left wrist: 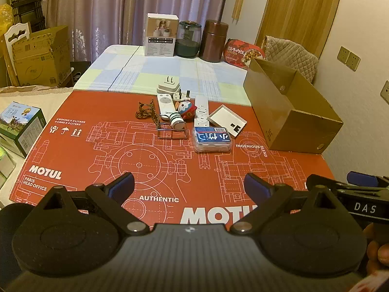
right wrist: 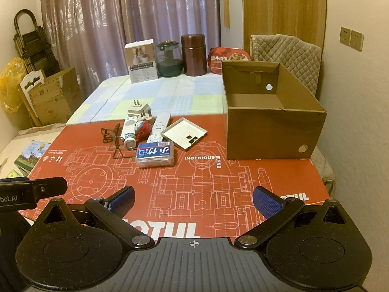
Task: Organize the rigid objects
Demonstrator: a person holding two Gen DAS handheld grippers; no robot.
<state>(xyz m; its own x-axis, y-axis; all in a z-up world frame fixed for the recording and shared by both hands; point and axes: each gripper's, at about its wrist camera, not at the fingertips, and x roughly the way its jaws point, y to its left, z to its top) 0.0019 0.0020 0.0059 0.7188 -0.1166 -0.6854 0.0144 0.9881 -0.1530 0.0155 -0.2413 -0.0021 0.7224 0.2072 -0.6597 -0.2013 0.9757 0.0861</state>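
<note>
1. Nothing picked yet; the pile (right wrist: 150, 141) sits mid-mat, the box (right wrist: 274, 112) empty just to its right; best take the near case (right wrist: 155, 157) first, squarely across its short sides.
2. Left gripper (left wrist: 188, 188) and right gripper (right wrist: 193, 200) hover spread wide, empty, touching nothing.

Mostly card, plastic and cloth, under warm light.

The red printed sheet (right wrist: 243, 170) looks like matt cardboard; at its right edge the brown box (right wrist: 272, 131) is plain matt card too. The clear case (right wrist: 155, 157) and white remotes (right wrist: 159, 126) are smooth plastic, the stand (left wrist: 171, 133) thin wire. Beyond, a checked cloth (left wrist: 145, 70), a glossy brown canister (left wrist: 214, 41), a glass jar (left wrist: 189, 39). Both grippers' pads (right wrist: 267, 203) look ribbed blue rubber.
</note>
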